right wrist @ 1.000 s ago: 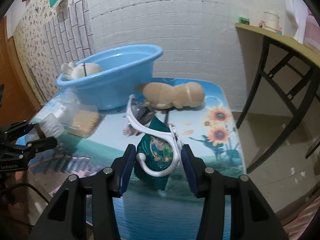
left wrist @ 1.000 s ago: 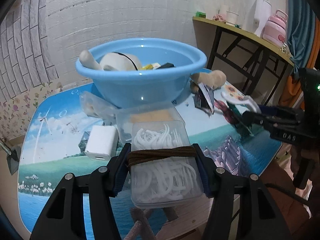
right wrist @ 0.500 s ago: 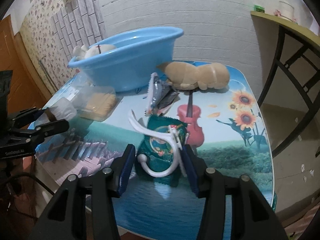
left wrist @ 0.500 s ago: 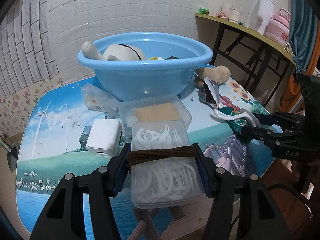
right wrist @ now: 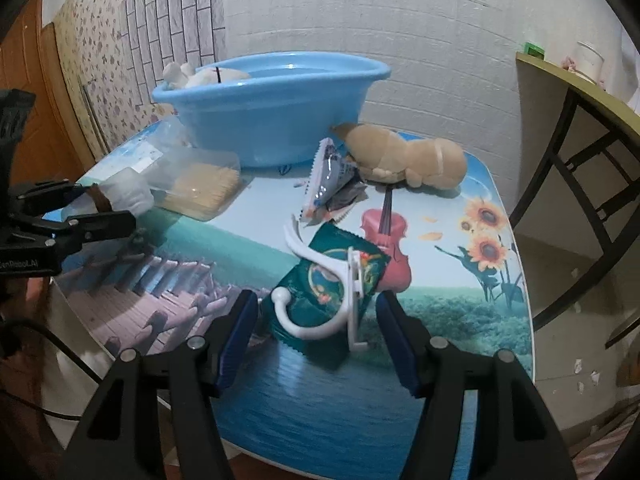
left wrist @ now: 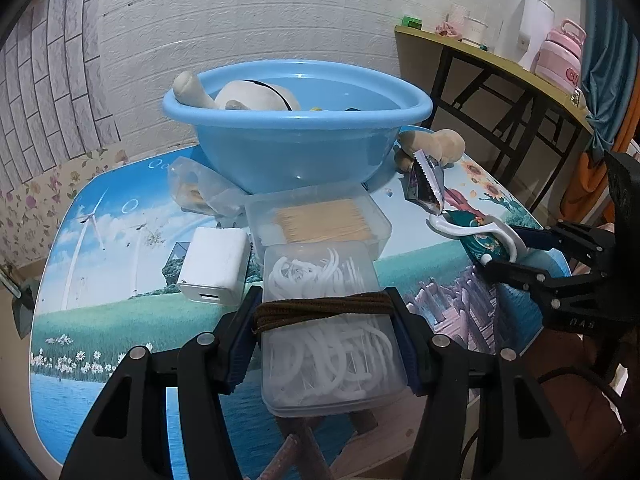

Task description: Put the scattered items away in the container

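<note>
on table near front edge: white plastic hook (right wrist: 320, 304) lying on green sachet (right wrist: 332, 280), between just-widened right gripper (right wrist: 316, 336) jaws, untouched; light, stiff, slippery, best pinched across its flat bar. left gripper (left wrist: 326, 344) clamps clear floss-pick box (left wrist: 328, 332). blue basin (right wrist: 272, 120) behind.

White brick-pattern wall panels (left wrist: 248, 20) behind the low table (left wrist: 100, 300), printed with a landscape: windmills, sky, water, sunflowers. Floral wallpaper (right wrist: 92, 52) and grey tile strips to the left, beside an orange-brown door (right wrist: 24, 92). To the right, a yellow-topped side table (left wrist: 492, 64) on black crossed legs, set against the wall, carrying white cups, a white jug and a pink container (left wrist: 560, 54). Teal curtain (left wrist: 604, 60) at the far right edge. Pale, speckled floor (right wrist: 560, 280) beneath. Even indoor light.
</note>
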